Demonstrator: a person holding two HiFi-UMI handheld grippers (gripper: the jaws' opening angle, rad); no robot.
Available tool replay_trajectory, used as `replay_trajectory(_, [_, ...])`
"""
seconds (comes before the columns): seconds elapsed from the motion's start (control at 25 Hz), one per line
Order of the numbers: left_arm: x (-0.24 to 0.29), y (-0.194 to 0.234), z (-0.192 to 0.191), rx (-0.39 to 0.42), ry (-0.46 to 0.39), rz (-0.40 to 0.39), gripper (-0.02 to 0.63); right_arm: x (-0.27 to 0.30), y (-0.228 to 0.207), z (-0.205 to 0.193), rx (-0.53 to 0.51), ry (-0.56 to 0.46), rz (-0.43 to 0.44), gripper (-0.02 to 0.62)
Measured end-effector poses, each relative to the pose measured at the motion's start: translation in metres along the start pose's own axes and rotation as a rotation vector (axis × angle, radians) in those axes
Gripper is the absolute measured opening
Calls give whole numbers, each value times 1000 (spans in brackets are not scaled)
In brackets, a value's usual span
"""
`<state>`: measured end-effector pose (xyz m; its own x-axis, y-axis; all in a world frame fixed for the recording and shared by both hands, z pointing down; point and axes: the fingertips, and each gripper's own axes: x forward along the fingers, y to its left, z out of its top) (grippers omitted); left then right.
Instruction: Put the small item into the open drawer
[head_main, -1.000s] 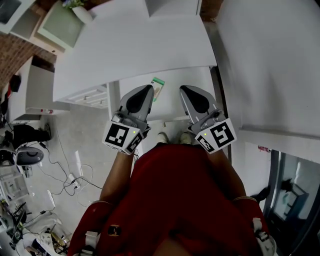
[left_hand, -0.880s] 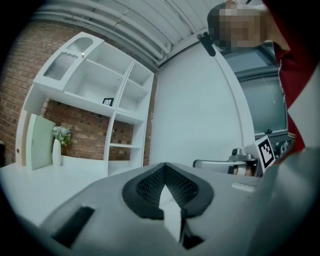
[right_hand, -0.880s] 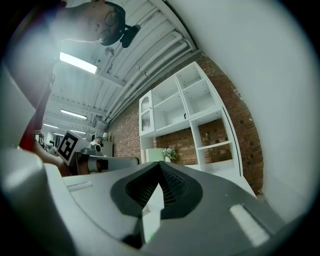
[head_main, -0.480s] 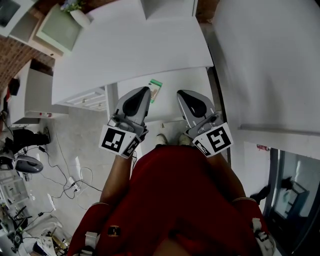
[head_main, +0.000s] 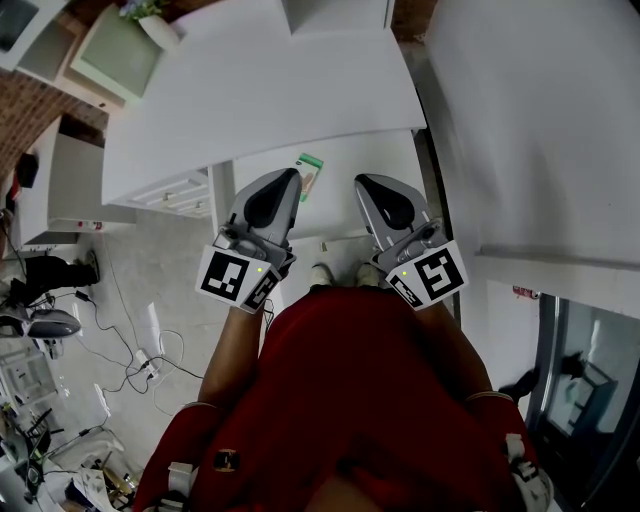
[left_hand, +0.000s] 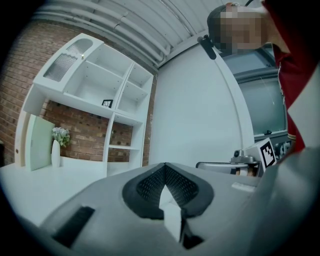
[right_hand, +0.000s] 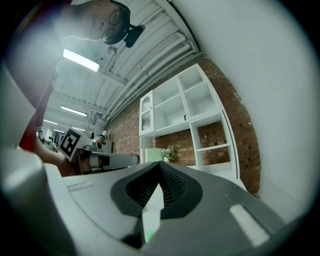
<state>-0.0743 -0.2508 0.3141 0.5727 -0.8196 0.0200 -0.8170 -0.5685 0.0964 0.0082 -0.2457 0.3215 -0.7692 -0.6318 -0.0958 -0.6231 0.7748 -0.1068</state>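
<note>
Hardly moved since earlier: L hand-held gripper (head_main: 288, 178) & R hand-held gripper (head_main: 364, 184) shut, empty, above drawer (head_main: 340, 205) w/ small item (head_main: 311, 176).

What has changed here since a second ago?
Nothing has visibly changed. The left tongs and right tongs stay shut and empty, side by side at the front of the open drawer. The green packet still lies in the drawer, just ahead of the left tongs.
</note>
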Motion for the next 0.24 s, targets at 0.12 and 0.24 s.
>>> replay_trajectory(0.12, [2, 2, 2, -1, 6, 12, 6, 0, -2, 0, -3, 3, 1, 11])
replay_trajectory(0.24, [3, 2, -1, -8, 11, 12, 6, 0, -4, 0, -3, 6, 2, 11])
